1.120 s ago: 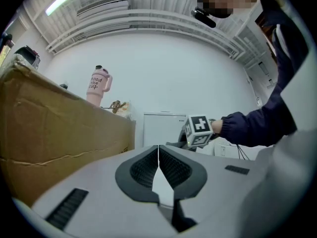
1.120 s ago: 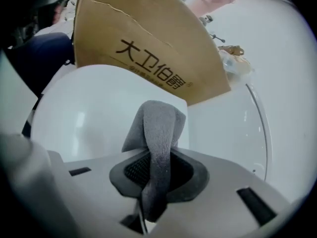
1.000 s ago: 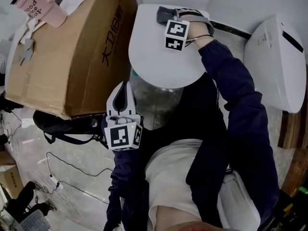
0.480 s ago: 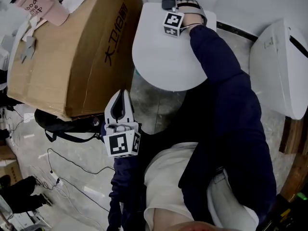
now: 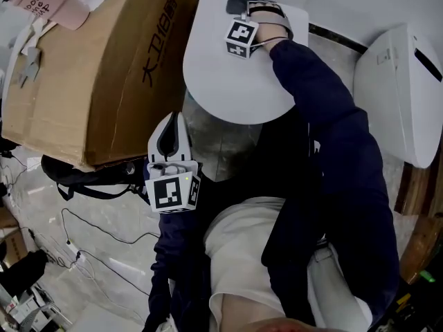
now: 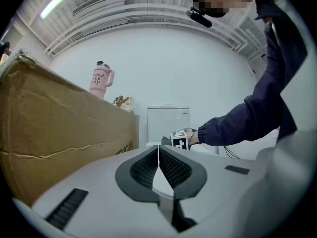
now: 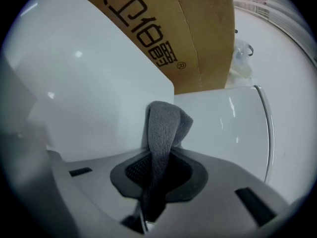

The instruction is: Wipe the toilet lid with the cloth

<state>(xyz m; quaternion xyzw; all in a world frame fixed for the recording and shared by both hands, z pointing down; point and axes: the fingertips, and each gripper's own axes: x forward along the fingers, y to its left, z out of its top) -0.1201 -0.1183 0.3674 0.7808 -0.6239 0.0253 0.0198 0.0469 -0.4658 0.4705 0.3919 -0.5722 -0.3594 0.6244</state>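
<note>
Cloth (image 7: 161,128) clamped in right fingers (image 7: 189,178) on toilet lid (image 5: 221,68); left fingers (image 6: 144,169) together; box (image 5: 97,68) alongside.

- A cardboard box (image 5: 97,81) carries large dark Chinese characters beginning "大卫"; the right gripper view shows a ® mark after them.
- A pink cup (image 5: 52,5) reads "good"; its smaller print is illegible.

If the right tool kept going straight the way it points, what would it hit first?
The right tool, shut on the cloth, points at the white tank behind the lid, so the cloth would probably press against that first; depth is unclear.
</note>
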